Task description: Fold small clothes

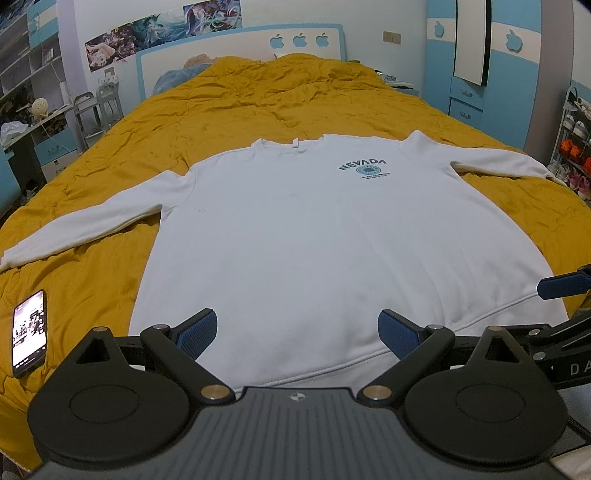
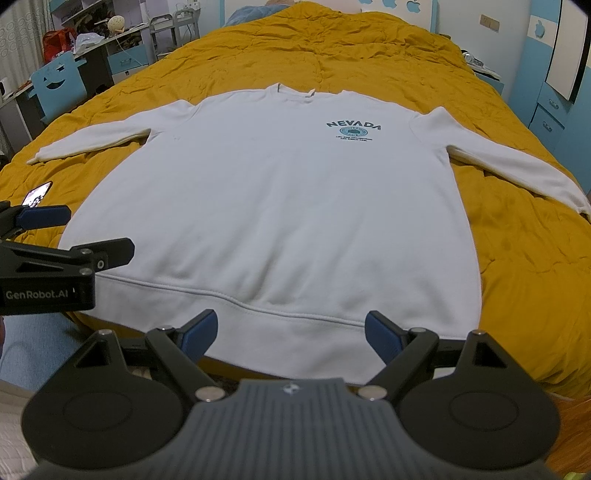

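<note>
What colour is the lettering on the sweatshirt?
Dark navy lettering on the white sweatshirt, clearest in the right wrist view.

Lit phone [image 1: 30,333] on the mustard quilt [image 1: 258,107], posters [image 1: 155,26] above the headboard [image 1: 240,40].

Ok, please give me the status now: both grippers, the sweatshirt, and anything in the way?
Left gripper open, empty, at hem. Right gripper open, empty, at hem. White sweatshirt flat on yellow quilt, sleeves spread, unfolded. Phone beside it, left.

place: I'm in a home bedroom | evidence: bed with yellow quilt [image 1: 295,99], apple-decal headboard [image 1: 240,48], anime posters [image 1: 159,26], blue wardrobe [image 1: 469,99]
</note>
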Demonstrator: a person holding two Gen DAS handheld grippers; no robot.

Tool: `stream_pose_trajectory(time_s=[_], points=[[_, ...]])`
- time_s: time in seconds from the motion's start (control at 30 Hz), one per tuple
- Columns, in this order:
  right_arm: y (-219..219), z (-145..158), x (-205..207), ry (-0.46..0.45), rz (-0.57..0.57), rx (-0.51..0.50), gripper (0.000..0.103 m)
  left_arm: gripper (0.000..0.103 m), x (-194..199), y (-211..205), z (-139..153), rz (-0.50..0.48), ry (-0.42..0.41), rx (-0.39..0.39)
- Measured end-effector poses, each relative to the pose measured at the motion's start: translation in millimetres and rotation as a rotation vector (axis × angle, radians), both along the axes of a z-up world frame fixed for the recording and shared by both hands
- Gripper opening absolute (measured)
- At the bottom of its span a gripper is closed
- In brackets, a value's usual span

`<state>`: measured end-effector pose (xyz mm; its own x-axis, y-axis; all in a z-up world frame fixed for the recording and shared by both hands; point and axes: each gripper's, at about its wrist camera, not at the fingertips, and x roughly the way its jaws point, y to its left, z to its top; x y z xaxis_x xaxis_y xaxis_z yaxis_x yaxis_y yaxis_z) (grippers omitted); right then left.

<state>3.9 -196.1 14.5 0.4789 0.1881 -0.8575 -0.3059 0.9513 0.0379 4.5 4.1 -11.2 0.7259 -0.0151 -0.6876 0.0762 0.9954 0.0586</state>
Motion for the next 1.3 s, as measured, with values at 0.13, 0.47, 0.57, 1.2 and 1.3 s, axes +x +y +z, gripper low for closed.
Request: stream_pose_trajectory(time_s=[0.13,0.47,0.57,1.2,1.3], points=[[0.9,-0.6,-0.6,0.000,0.001,0.000,0.083,0.103,0.2,0.1,-0.9,0.000,0.001,0.000],[0.8,-0.8,-0.7,0.001,0.001,0.000,0.083,0.103,1.0,-0.4,0.7,0.001,0.002,0.001],[0.8,-0.6,-0.4,0.001,0.000,0.000,0.083,0.103,1.2,-0.3,0.1,0.000,0.003,0.001],[4.1,-1.0,12.8,0.016,0.002,-0.010,0.083,0.103,11.1,7.8,-2.4,0.014,0.022,0.014],[3.4,0.5,22.1,0.010,-0.001,-0.020,0.083,0.103,21.2,12.9,0.8,0.030,0.017,0.008]])
